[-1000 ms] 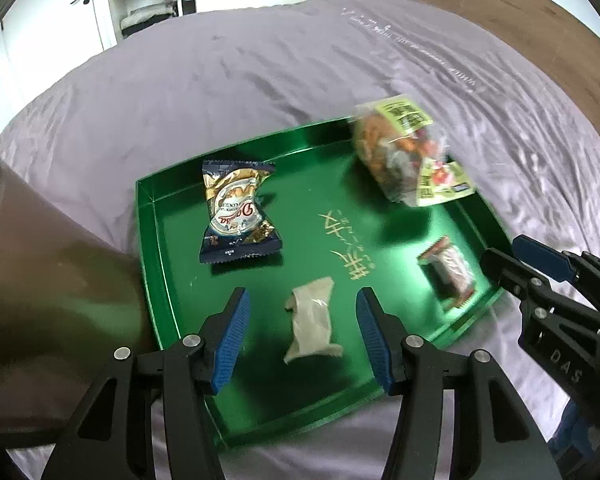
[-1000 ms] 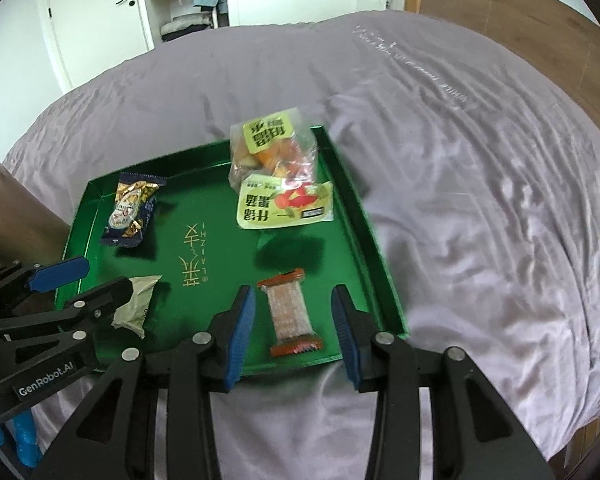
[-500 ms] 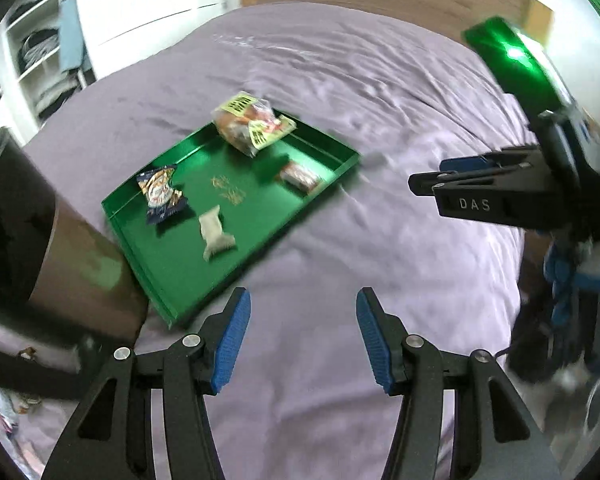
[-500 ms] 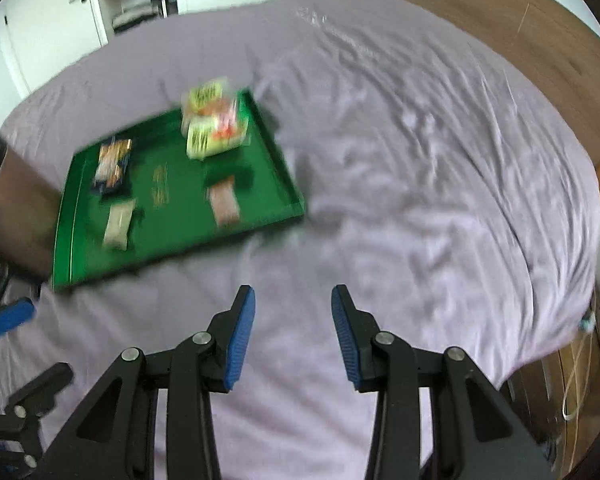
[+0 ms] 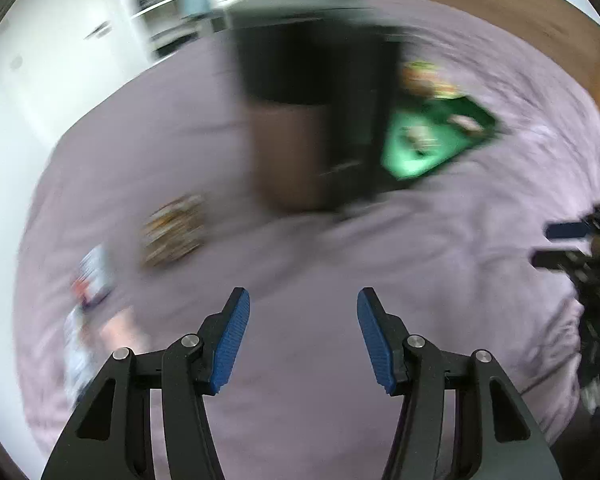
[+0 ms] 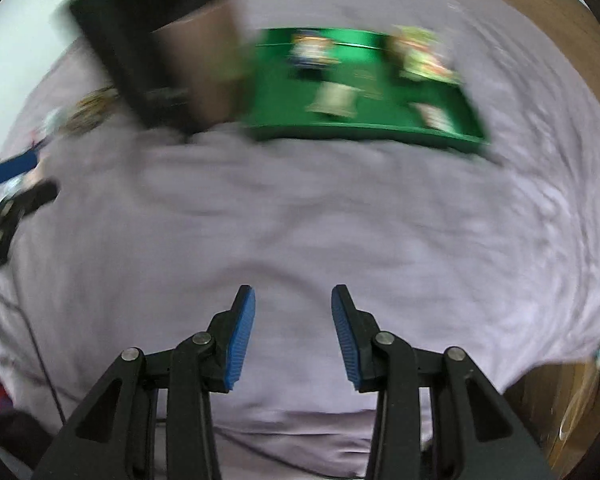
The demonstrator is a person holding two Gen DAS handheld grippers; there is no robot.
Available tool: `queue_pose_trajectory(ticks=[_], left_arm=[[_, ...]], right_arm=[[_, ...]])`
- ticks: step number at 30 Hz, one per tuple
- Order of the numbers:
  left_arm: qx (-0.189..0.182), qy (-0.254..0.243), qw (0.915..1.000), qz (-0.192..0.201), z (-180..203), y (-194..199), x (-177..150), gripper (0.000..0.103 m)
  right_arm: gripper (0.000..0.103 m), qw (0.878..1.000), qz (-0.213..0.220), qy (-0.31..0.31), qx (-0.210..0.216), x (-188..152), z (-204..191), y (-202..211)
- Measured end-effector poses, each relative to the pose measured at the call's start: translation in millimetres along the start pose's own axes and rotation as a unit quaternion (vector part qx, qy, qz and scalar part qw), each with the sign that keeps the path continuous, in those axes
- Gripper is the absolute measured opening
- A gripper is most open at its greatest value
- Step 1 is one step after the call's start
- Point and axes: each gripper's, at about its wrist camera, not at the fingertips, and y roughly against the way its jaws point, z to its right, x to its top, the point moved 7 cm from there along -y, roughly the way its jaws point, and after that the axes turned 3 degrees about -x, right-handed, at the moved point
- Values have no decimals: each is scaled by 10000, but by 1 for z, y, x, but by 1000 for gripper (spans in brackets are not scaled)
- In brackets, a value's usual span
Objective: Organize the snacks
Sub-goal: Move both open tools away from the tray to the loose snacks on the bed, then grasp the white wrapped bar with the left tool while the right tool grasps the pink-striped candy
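- Left wrist view: left gripper (image 5: pixel 303 334) is hovering part-open, empty, over the bed (image 5: pixel 440 264); loose snacks (image 5: pixel 174 230) are lying left.
- Right gripper (image 6: pixel 293 336): gapped, holding nothing; green tray (image 6: pixel 276 96) lying well apart.
- Risk: blur is suggesting speed; a misjudged grasp could crush packets.

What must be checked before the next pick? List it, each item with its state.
1. Left gripper empty, jaws apart: ok.
2. Right gripper empty, jaws apart: ok.
3. Tray flat on the bed: ok.
4. All snacks in the tray: not ok; loose packets lie on the bed, beyond the dark box.
5. Which loose packet is which: cannot tell, too blurred.
6. Neither gripper over a packet: not ok; both are above bare sheet.
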Motion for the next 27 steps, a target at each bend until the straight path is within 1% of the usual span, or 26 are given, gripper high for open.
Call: queue_pose_trajectory(ticks=[2,4,5,6,7,8,10,12,13,15,18,21,23,24,27], left_arm=[[273,345,9990,-50,-39,5,-18,50],[611,680,9958,-86,-82,13,-38,50],[721,794,9942,-104,-98,15,-45,51],[826,933,9921,-131,-116,18,-54,51],[926,1055,9900,-150,-133,20,-62,51],[1045,1211,9870,-147,-154,24,-71,51],[1068,1461,9834,-139,-180,25,-83,53],[1114,1681,9794,-115,-206,26,-92,59],[1087,1763,9783,-91,-215,25,-96,61],[982,1895,9769,-76,-232,17,-99,61],[913,1930,9769,-82,-253,4,-98,61],[817,1825,9796,-188,-261,-13,-96,61],[781,1748,9812,-256,-265,-24,-96,61],[770,1721,9816,-303,-269,-29,-95,61],[684,1728,9815,-458,-273,-44,-97,61]], right_arm=[[0,9992,72,269,278,14,-40,1],[0,9971,189,513,522,31,-79,1],[0,9962,228,586,605,37,-93,0],[16,9952,272,641,684,43,-107,-1],[24,9934,351,705,829,52,-128,-4],[26,9922,392,744,917,58,-141,-5],[26,9885,466,883,1134,72,-176,-10],[26,9852,511,983,1307,84,-202,-17],[26,9834,545,1036,1385,90,-216,-20],[26,9798,606,1119,1542,101,-248,-28],[26,9773,603,1237,1611,110,-281,-37],[26,9770,553,1272,1618,119,-306,-52],[27,9769,549,1258,1641,126,-318,-59],[29,9767,545,1264,1647,128,-323,-62],[30,9763,485,1312,1652,135,-337,-71]])
